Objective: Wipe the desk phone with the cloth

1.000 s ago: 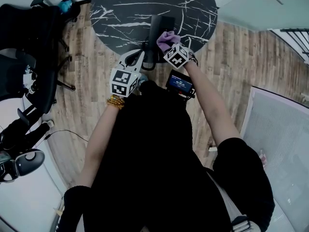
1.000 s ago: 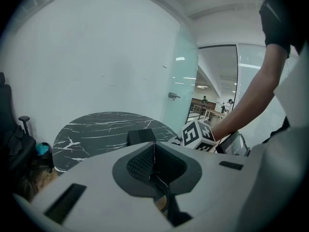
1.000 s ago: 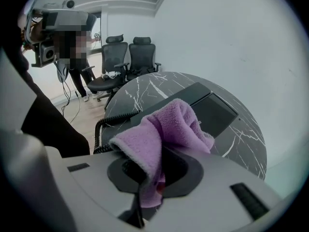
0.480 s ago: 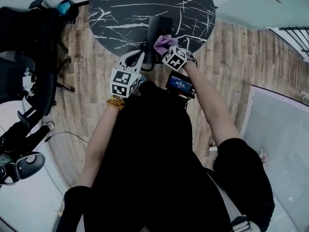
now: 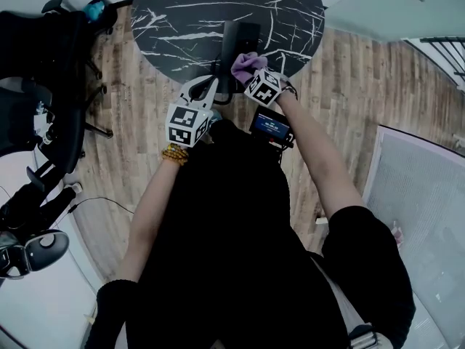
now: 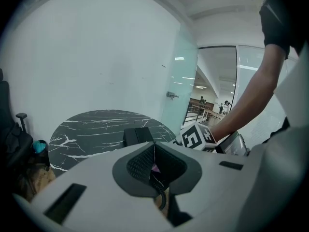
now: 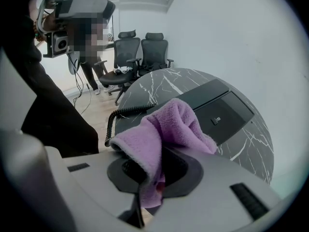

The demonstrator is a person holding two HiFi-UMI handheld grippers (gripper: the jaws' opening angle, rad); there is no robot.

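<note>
Soft, limp cloth (image 7: 169, 124), pinched mid-fold by the right hand-held gripper (image 7: 152, 170) near the desk phone (image 7: 219, 105), should hold; left hand-held gripper (image 6: 154, 161) is closed.

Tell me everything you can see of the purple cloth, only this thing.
The cloth is light purple and fluffy, like microfibre, with a stitched edge. It is bunched, not spread. The right gripper has its jaws shut on it; a hump sticks out ahead of them, a short end hangs below. It is close to the black desk phone; whether they touch, I cannot tell.
</note>
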